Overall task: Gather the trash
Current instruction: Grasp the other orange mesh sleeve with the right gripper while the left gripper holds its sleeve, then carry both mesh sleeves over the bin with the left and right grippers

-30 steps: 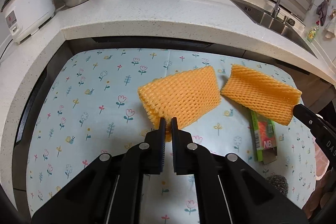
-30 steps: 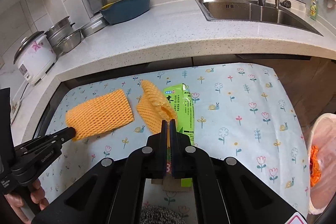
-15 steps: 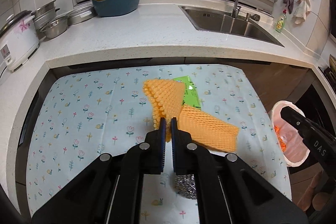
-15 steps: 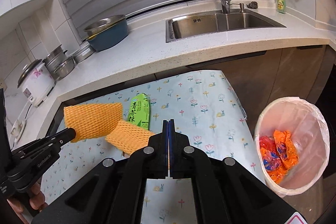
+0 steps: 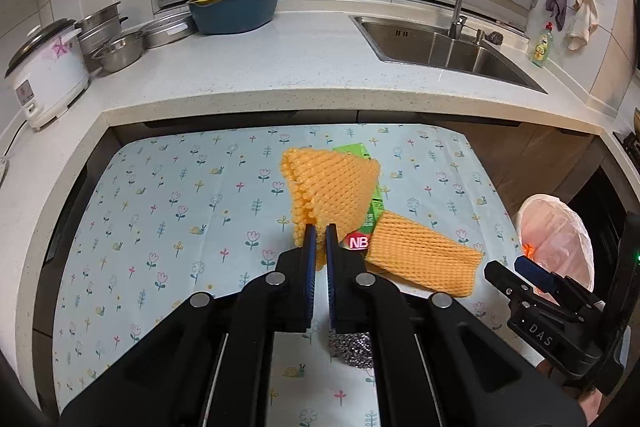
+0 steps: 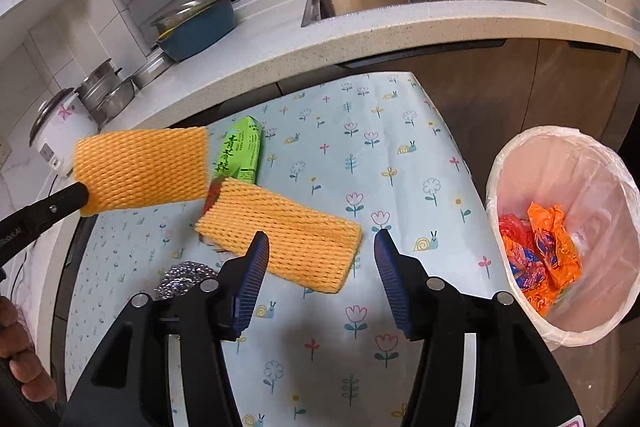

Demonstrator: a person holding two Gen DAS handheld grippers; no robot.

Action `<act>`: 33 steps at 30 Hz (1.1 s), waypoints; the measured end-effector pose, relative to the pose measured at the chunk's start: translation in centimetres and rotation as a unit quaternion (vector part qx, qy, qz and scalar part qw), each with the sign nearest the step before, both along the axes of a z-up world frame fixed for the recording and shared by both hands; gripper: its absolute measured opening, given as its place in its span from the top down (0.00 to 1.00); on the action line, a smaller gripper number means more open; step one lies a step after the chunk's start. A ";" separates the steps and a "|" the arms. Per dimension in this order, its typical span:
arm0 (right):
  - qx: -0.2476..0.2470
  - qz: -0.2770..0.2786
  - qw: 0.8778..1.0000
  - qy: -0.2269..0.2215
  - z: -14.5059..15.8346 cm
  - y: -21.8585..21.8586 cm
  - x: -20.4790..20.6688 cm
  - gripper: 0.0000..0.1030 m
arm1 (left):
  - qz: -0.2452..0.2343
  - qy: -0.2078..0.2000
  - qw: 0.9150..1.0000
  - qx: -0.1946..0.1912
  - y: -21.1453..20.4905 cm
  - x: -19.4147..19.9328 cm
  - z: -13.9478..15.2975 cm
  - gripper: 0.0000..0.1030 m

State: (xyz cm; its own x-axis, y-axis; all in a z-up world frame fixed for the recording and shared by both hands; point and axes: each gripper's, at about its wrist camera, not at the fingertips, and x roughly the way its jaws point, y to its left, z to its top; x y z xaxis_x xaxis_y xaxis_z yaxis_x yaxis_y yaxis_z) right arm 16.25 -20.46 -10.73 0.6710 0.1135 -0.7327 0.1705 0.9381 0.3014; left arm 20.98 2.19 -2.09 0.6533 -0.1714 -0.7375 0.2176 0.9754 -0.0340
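My left gripper (image 5: pixel 320 227) is shut on the lower corner of an orange foam net (image 5: pixel 332 187), which hangs above the flowered table mat. The right wrist view shows that same net (image 6: pixel 144 167) held up at the left. The jaws of my right gripper (image 6: pixel 322 239) are opening. A second orange foam net (image 6: pixel 304 251) lies loose just beyond its left fingertip, with no pad pressing on it. This net (image 5: pixel 424 255) rests partly on a green drink carton (image 6: pixel 240 151). A bin lined with a white bag (image 6: pixel 560 139) stands at the right and holds orange wrappers (image 6: pixel 548 255).
A steel scourer (image 6: pixel 180 277) lies on the mat (image 5: pixel 180 207) near the front. Behind runs a white counter (image 5: pixel 280 75) with a rice cooker (image 5: pixel 44 75), pots, a blue basin and a sink (image 5: pixel 448 47). A hand shows at the lower left of the right wrist view.
Both grippers carried their foam nets off the mat and to the right, toward the bin. The right gripper has since opened and let go of its net; the left one stays shut.
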 end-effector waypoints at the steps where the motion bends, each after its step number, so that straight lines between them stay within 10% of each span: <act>1: 0.002 -0.002 1.000 0.007 -0.7 -0.2 0.4 0.44 | 0.005 0.002 1.000 0.000 0.4 0.2 -0.3 0.95; 10: 0.000 0.001 0.999 0.037 -4.7 -0.2 4.2 0.45 | 0.027 0.030 0.999 0.002 2.4 1.9 -3.3 0.95; 17: -0.015 0.008 1.000 0.024 -4.4 0.6 4.1 0.89 | 0.019 0.032 0.999 0.002 1.5 2.1 -3.6 0.95; 33: -0.023 -0.069 0.996 -0.058 3.0 -5.7 -3.5 0.91 | -0.045 -0.009 0.999 -0.007 -6.0 -2.3 1.6 0.95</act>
State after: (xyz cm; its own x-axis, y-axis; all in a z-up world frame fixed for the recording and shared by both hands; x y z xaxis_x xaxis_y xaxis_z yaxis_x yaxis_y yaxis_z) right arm 12.70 -26.15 -7.73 0.7589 -0.0173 -0.6509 0.2646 0.9216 0.2840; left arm 18.68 -3.85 -0.54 0.6477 -0.2393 -0.7234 0.3041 0.9517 -0.0426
